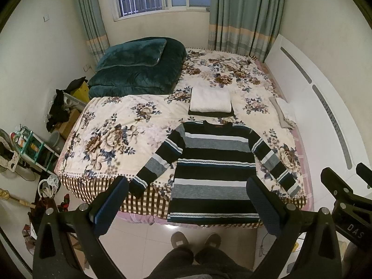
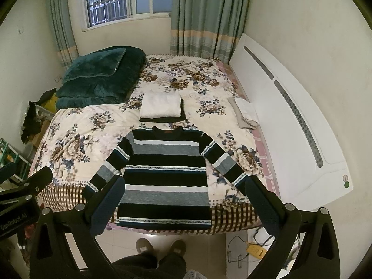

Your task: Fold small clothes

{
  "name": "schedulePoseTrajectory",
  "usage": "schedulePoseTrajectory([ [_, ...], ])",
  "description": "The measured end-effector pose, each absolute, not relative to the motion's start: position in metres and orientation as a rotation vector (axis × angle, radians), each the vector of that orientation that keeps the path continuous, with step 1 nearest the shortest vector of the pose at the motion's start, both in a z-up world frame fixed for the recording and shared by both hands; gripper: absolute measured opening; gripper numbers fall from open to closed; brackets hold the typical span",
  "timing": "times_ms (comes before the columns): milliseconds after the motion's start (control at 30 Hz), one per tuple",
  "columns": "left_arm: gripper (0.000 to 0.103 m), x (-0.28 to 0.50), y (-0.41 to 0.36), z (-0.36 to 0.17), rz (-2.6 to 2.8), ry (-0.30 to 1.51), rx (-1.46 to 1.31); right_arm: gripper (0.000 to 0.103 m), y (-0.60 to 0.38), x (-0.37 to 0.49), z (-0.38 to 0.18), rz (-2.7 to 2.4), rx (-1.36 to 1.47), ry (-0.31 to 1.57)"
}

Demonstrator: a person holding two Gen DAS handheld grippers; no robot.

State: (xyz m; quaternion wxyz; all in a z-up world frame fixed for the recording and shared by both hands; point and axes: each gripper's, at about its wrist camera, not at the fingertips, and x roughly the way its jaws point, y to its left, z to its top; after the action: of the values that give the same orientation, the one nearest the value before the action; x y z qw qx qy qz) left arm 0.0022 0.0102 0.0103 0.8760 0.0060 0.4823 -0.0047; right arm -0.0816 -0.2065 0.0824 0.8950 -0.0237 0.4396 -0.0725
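Note:
A striped sweater (image 1: 215, 162) (image 2: 166, 165) in black, grey, white and blue lies flat on the floral bed, sleeves spread, hem at the near edge. Behind its collar sits a folded white garment (image 1: 210, 100) (image 2: 161, 105) on top of a folded dark one (image 1: 212, 114). My left gripper (image 1: 187, 203) is open, held above the bed's near edge with nothing between its fingers. My right gripper (image 2: 184, 203) is open too, hovering over the sweater's hem, empty. The right gripper's body (image 1: 344, 200) shows at the right edge of the left wrist view.
A folded dark green quilt (image 1: 137, 67) fills the bed's far left corner. Small pale cloths (image 2: 245, 112) lie by the white headboard (image 2: 290, 116) on the right. A person's slippered feet (image 1: 195, 240) stand on the tiled floor. Clutter and a shelf (image 1: 30, 146) crowd the left side.

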Motion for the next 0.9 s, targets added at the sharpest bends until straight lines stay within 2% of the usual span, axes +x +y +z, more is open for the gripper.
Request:
schedulePoseTrajectory([
  [900,0.103,0.004,0.006,0.016,-0.008,0.995,0.004,0.103,-0.199,-0.084,0.094,-0.146,-0.053,0.898],
])
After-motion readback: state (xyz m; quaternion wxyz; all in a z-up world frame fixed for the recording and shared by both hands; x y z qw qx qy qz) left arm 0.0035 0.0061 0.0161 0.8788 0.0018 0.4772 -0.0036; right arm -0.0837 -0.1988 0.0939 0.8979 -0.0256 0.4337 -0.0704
